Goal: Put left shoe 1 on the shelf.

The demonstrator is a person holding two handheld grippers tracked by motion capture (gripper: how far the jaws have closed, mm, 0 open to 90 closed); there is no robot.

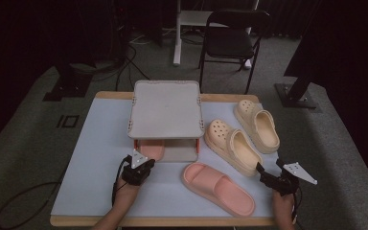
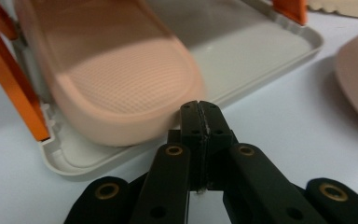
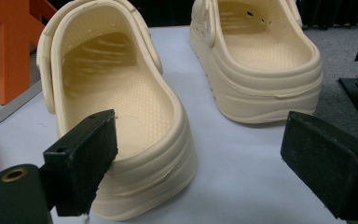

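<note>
Left gripper (image 1: 146,165) lower left of centre in high view, jaws pressed together, empty, tips just short of pink slipper (image 2: 112,84) on bottom tray of grey rack (image 1: 166,109). Second pink slipper (image 1: 218,188) lower centre on table (image 1: 91,158). Right gripper (image 1: 268,173) lower right, jaws spread wide, empty, near heel of cream clog (image 3: 121,126); second clog (image 3: 261,60) beyond.

Count: two pink foam slide sandals (image 1: 219,188) (image 1: 152,149); two cream perforated foam clogs (image 1: 231,145) (image 1: 257,124); one grey plastic two-tier shoe rack with orange posts (image 1: 166,109); one black folding chair (image 1: 231,38).
</note>
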